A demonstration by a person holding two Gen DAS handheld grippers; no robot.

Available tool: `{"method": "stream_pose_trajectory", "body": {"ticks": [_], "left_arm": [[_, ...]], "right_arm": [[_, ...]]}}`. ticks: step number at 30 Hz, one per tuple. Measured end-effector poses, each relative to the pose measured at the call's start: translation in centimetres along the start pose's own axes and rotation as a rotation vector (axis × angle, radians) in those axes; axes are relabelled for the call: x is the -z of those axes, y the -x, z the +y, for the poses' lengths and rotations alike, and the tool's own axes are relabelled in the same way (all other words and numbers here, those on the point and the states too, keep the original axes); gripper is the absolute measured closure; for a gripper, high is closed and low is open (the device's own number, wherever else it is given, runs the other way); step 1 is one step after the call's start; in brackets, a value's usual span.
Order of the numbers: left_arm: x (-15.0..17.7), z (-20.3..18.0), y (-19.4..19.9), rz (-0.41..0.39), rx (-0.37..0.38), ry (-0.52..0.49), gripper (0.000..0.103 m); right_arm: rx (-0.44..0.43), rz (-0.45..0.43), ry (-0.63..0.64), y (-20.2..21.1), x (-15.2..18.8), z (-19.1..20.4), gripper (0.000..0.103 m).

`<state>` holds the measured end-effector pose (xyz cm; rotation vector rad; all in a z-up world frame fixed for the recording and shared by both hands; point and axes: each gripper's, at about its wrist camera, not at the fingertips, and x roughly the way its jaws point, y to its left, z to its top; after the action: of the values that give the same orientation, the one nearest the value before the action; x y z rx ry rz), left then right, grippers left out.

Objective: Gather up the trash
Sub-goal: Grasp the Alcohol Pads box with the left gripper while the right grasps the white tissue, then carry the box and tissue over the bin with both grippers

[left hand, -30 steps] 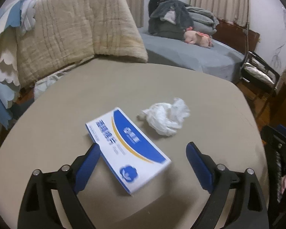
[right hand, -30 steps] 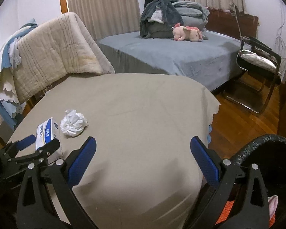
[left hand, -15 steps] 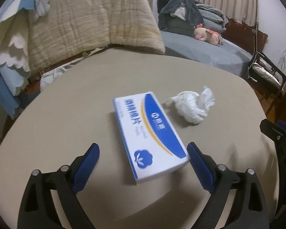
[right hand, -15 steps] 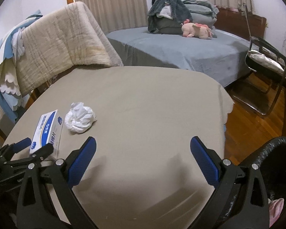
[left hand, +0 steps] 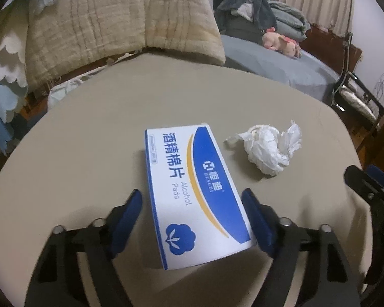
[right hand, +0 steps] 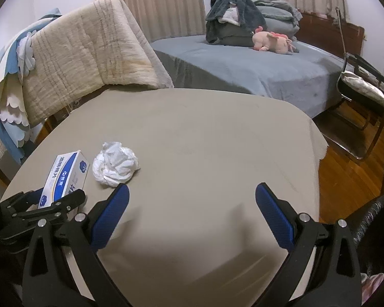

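A white and blue alcohol pads box (left hand: 194, 186) lies flat on the beige table (left hand: 94, 133). My left gripper (left hand: 192, 204) straddles its near end, its blue pads close to both long sides, not clearly gripping. A crumpled white tissue (left hand: 266, 148) lies just right of the box. In the right wrist view the box (right hand: 64, 176) and tissue (right hand: 115, 163) sit at the left, with the left gripper (right hand: 48, 199) around the box. My right gripper (right hand: 192, 204) is open and empty over the table's near middle.
A blanket-draped chair (right hand: 84, 71) stands behind the table. A bed (right hand: 243, 69) with clothes and a pink plush toy lies beyond. A black folding chair (right hand: 366, 97) stands at right. A black-lined trash bin (right hand: 376, 230) sits low right, by the table edge.
My left gripper has moved forward over the box and its jaws have narrowed around the box's near end. The right gripper has moved forward and stays open.
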<state>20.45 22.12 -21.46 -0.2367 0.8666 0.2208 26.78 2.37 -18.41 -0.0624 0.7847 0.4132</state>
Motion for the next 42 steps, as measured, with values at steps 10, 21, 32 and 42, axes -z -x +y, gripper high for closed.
{"method": "stream_pose_trajectory", "body": {"ticks": [10,21,32,42], "left_arm": [[-0.3,1.9,1.5,-0.056,0.031,0.012,0.047],[-0.8,4.6,2.5,-0.082,-0.005,0.034,0.047],[-1.2,5.8,2.7,-0.093,-0.019,0.056,0.047],[-1.9,4.1,4.9,-0.131,-0.001,0.033,0.047]], "right_arm": [[-0.061,-0.005,0.032,-1.6,-1.4,3.3,0.007],[-0.103,0.042,0.088,-4.8,-2.7,7.2,0.007],[-0.145,0.118,0.128,-6.4,-2.3,8.3,0.055],[-0.166,0.053,0.100,-2.3,-3.1,6.9,0.060]]}}
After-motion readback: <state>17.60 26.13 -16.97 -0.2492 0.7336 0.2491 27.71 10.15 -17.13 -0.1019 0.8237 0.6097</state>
